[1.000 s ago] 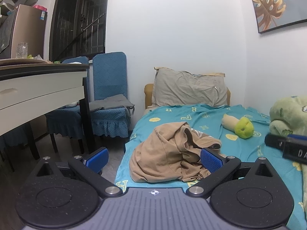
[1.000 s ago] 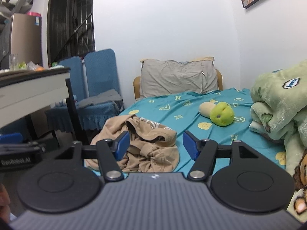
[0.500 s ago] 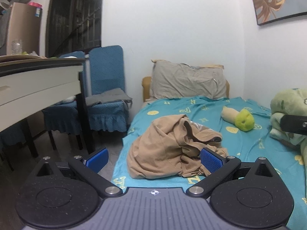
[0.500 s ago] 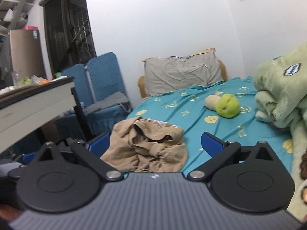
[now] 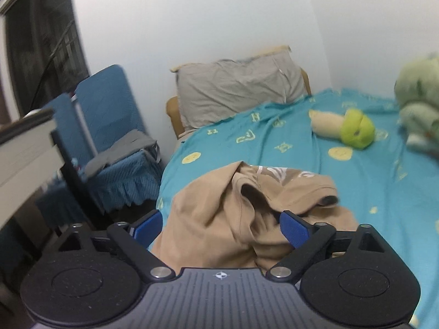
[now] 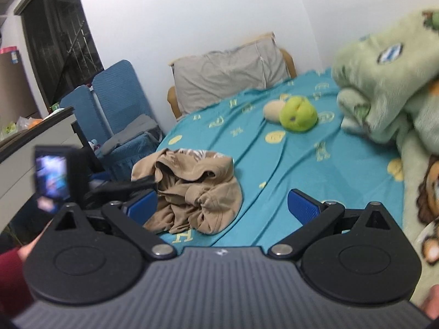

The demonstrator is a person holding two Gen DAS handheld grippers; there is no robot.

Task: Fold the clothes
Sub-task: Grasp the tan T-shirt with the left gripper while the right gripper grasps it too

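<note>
What I can't make out past my fingers

My left fingers cover the near folds of the tan shirt, so whether they touch it I can't tell. Off to the right of my right fingers the green blanket smears with motion and runs off the edge. Left of them, my left gripper is a dark blur; its screen is unreadable.
</note>
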